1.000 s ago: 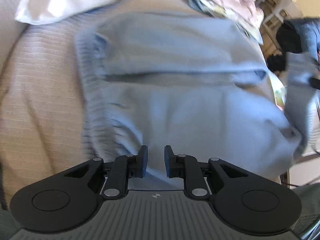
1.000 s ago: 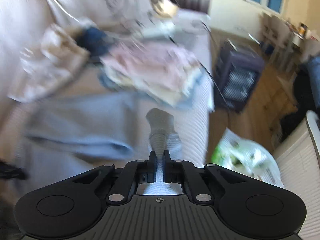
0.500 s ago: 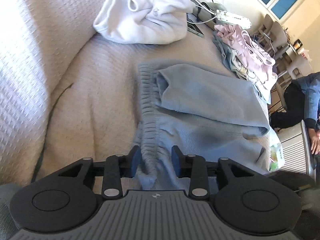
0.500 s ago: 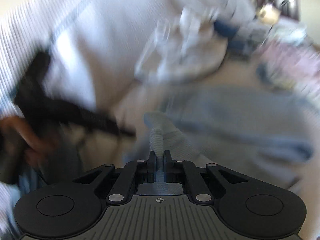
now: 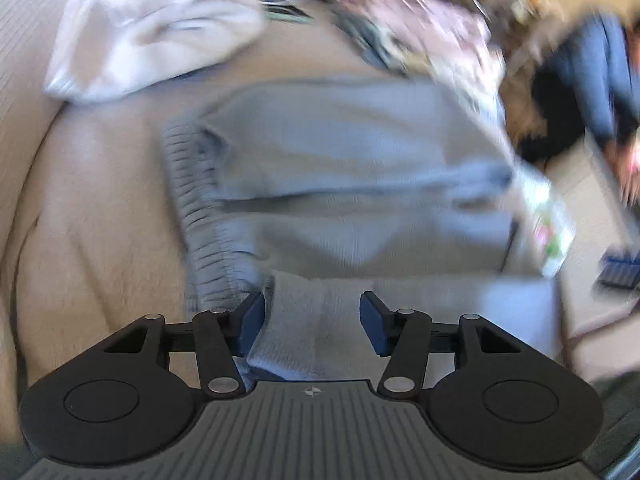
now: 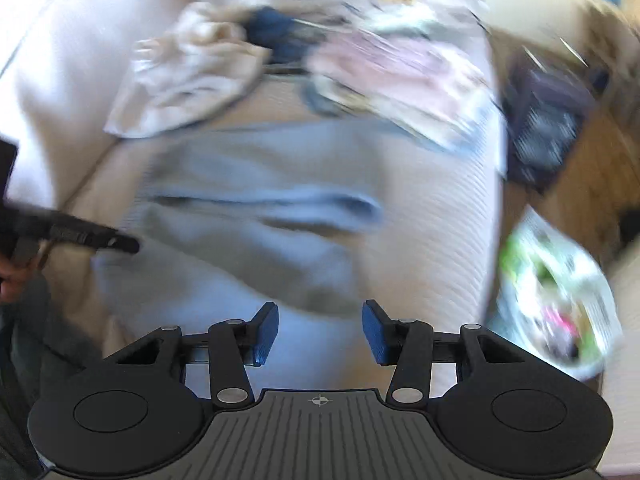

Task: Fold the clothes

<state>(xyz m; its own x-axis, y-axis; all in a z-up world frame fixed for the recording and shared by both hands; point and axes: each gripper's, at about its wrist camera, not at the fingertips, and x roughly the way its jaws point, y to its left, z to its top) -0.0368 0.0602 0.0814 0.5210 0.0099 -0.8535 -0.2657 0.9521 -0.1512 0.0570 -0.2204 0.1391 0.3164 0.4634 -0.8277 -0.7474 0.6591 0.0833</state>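
Light blue sweatpants [image 5: 344, 184] lie folded on a beige sofa [image 5: 92, 208], ribbed waistband [image 5: 200, 216] at the left. My left gripper [image 5: 312, 320] is open, its jaws wide apart on either side of a ribbed cuff end [image 5: 312, 328] of the pants. My right gripper [image 6: 319, 326] is open and empty, just above the near edge of the same pants [image 6: 256, 216]. The left gripper's tip [image 6: 100, 238] shows at the left of the right wrist view. Both views are motion-blurred.
A crumpled cream garment [image 5: 152, 28] lies at the back left. A pile of pink and patterned clothes [image 5: 416, 28] sits behind the pants. A green-printed plastic bag [image 6: 556, 296] lies off the sofa's right edge above the wooden floor [image 6: 592, 168]. A seated person [image 5: 592, 80] is at far right.
My right gripper has opened and let go of the cuff it held. My left gripper has opened wider, and the cuff end now lies between its jaws. Both cameras swung.
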